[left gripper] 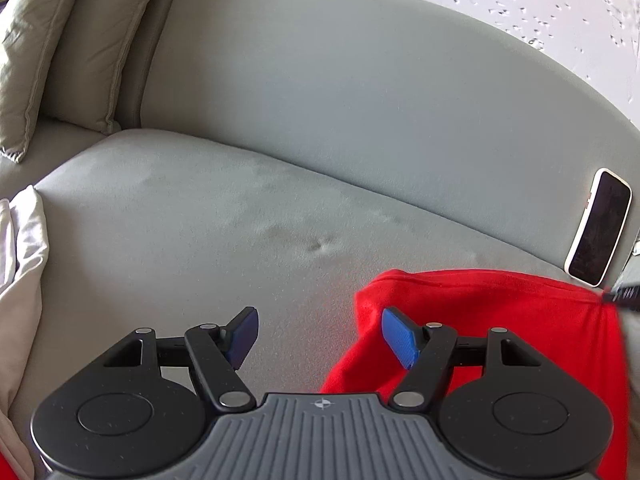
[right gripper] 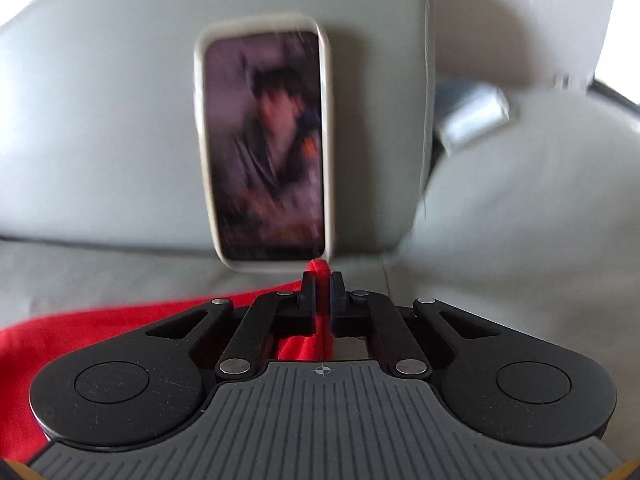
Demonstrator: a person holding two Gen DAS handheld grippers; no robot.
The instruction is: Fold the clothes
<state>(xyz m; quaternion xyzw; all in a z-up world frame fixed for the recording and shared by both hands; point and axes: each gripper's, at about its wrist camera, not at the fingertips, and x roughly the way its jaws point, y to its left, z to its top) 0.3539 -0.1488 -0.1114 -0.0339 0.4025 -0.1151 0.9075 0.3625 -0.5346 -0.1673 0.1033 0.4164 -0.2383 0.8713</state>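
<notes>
the right gripper [right gripper: 322,280] is pinched closed on a corner of the red garment [right gripper: 100,324], with a nub of red cloth poking up between the black tips. the left gripper [left gripper: 320,338] stands wide apart, holding nothing; its right blue pad [left gripper: 400,338] sits over the garment's near left edge while the other pad is over bare cushion.

the relation that counts: seen from the left wrist, the red garment [left gripper: 480,320] lies to the right of that tool, its upper hem running sideways toward the far right, where the right gripper's dark tip [left gripper: 624,298] has the corner. the free left corner [left gripper: 372,292] is just ahead and slightly right of the left gripper, so that hand is plainly the nearer one for taking it.

everything rests on a grey sofa seat [left gripper: 200,240] with a matching backrest [left gripper: 360,100]. a phone [right gripper: 264,148] in a pale case leans upright against the backrest, just beyond the held corner; its screen is too blurred to read properly. pale cushions [left gripper: 48,40] sit at the left, and a whitish cloth [left gripper: 24,248], perhaps another garment, lies at the seat's left edge.
</notes>
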